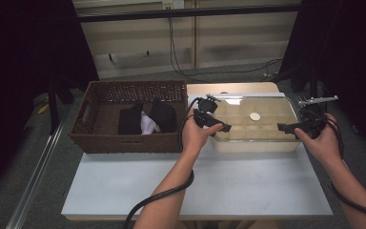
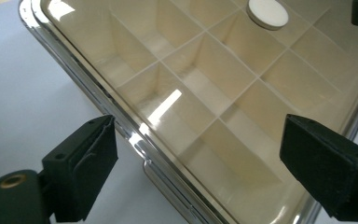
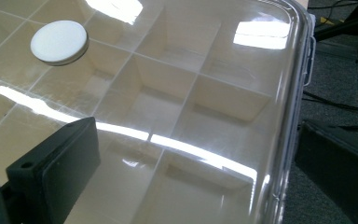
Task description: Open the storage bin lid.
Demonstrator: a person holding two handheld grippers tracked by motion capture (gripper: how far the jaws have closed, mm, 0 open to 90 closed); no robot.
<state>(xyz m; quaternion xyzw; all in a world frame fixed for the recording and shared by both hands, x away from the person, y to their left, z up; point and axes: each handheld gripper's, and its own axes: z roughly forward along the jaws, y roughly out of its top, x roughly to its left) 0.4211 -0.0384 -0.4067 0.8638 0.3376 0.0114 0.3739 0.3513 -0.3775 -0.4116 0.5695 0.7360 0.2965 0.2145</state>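
Now two tools [image 1: 218, 125] [image 1: 293, 127] straddling one lidded box [image 1: 248, 143]

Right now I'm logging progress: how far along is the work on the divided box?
Early. Done: both grippers, left and right, sit open at opposite ends of the clear lid. In hand: straddling its edges, not gripping. Left: lifting the lid; the compartments look empty, dark cloths remain in the basket.

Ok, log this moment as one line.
left tongs: open, astride clear box lid edge | right tongs: open, astride opposite edge | brown wicker basket: beside
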